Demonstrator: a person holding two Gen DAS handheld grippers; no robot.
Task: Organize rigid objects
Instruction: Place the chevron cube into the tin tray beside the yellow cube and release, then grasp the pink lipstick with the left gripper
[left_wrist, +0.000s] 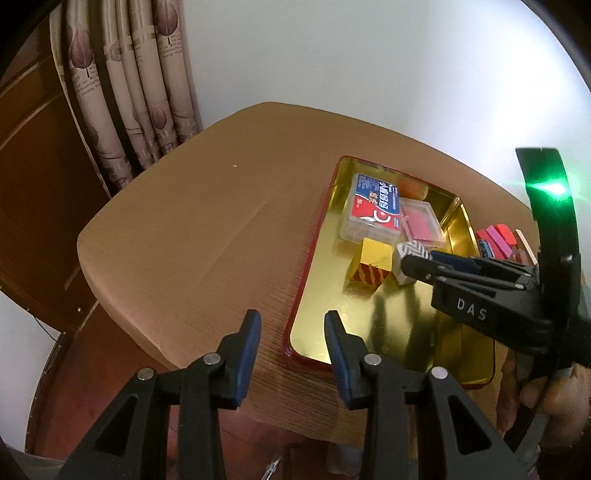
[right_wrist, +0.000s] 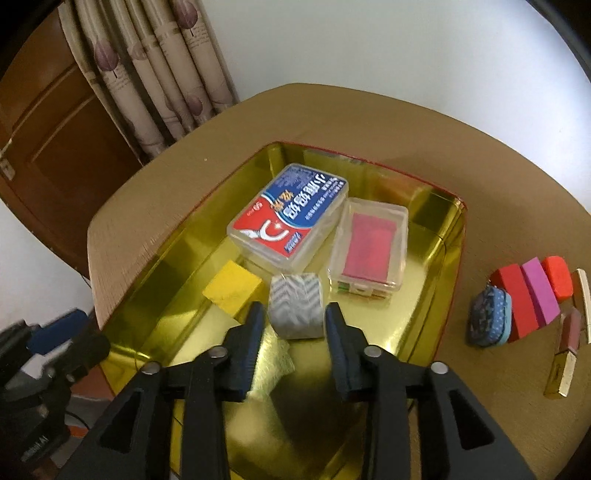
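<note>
While the right tool hangs over the tin, this is how things lie.

Desk (left_wrist: 177, 229): tan wood grain, carrying everything.
Tin (right_wrist: 177, 236): gold inside, red rim, on the desk; it holds the sorted things.
Floss box (right_wrist: 291, 218): clear plastic with a blue and red label, at the far end of the tin.
Clear case (right_wrist: 369, 247): pink insert, just beside the floss box.
Yellow block (right_wrist: 232, 288): in the tin, left of the zigzag block.
Zigzag block (right_wrist: 297, 304): grey and white, in the tin mid-floor, between the right fingers. Looks stiff and light; the flat opposite sides are the place to pinch, square on, as the smooth faces may slip.
Right hand-held gripper (right_wrist: 293, 325): pads flank the block; whether they press it or have let go I cannot tell.
Left hand-held gripper (left_wrist: 291, 332): spread apart, holding nothing, above the tin's near-left rim.
Loose pile (right_wrist: 528, 299): red, pink and orange blocks, a dotted pouch and a lip gloss, on the desk right of the tin, not yet sorted.
</note>
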